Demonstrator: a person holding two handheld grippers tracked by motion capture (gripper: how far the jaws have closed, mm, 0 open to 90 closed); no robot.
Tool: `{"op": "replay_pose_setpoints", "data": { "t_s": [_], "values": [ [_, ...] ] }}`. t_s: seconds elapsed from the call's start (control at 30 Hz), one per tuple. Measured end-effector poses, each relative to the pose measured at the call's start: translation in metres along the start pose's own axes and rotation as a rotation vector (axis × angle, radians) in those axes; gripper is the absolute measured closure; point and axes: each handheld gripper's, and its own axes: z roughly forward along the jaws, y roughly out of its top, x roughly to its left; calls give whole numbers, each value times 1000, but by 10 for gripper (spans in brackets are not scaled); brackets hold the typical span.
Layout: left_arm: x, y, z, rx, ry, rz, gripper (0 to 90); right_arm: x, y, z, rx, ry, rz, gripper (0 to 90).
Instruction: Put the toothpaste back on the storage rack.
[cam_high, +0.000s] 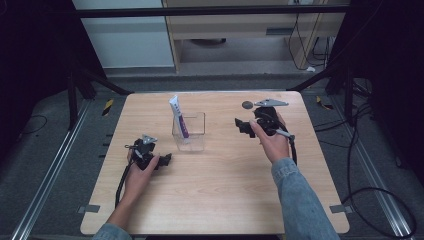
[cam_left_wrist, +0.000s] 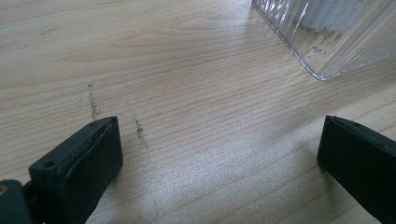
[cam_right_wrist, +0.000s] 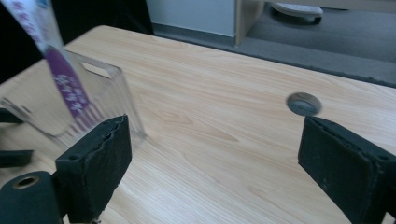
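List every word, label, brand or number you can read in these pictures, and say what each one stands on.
No text here can be read for certain.
Tube standing tilted in the clear container: white and purple with pale print on the purple band, too small in the high view and too blurred in the right gripper view to read.
Table, left gripper, right gripper: no lettering visible.

Honestly we can't read any of it: the white-and-purple tube (cam_high: 179, 117) standing in the clear container (cam_high: 196, 137) has some printing on its purple part, but it's way too small and blurry for us to make out.
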Motion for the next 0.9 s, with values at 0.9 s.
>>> {"op": "replay_pose_setpoints", "data": {
  "t_s": [0.9],
  "values": [
    [0,0,0,0,0,0,0,-43,-51,-8,137,-125,-50,129]
  ]
}}
